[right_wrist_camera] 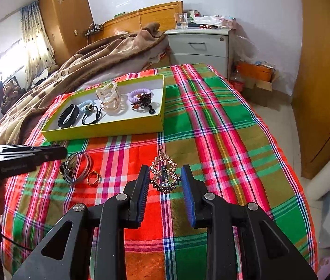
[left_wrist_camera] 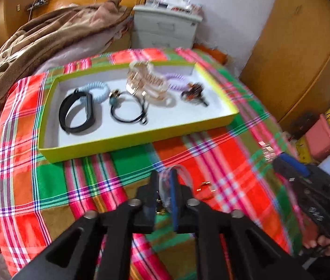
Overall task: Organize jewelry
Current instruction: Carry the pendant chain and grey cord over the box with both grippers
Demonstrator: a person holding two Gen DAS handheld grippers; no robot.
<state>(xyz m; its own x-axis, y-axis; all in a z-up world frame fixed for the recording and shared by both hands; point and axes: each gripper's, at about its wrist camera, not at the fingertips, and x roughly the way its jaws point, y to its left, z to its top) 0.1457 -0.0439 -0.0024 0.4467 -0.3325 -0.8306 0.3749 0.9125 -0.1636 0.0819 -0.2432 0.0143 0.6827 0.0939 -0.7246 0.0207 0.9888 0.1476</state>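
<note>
A yellow-green tray (left_wrist_camera: 127, 140) (right_wrist_camera: 104, 129) on the plaid cloth holds a black band (left_wrist_camera: 76, 112), hair ties, a cream claw clip (left_wrist_camera: 146, 81) and a beaded piece (left_wrist_camera: 193, 92). My left gripper (left_wrist_camera: 165, 184) is shut on a grey bracelet (left_wrist_camera: 183, 175), just above the cloth in front of the tray. In the right wrist view that bracelet (right_wrist_camera: 77, 166) hangs by the left gripper (right_wrist_camera: 32, 154), beside a gold ring (right_wrist_camera: 94, 177). My right gripper (right_wrist_camera: 165, 182) is open, its jaws either side of a gold chain ornament (right_wrist_camera: 163, 171) lying on the cloth.
The plaid cloth (right_wrist_camera: 223, 140) covers a table beside a bed with a brown blanket (right_wrist_camera: 90, 60). A grey nightstand (right_wrist_camera: 200, 46) stands behind. A wooden wardrobe (right_wrist_camera: 323, 70) and boxes on the floor are to the right.
</note>
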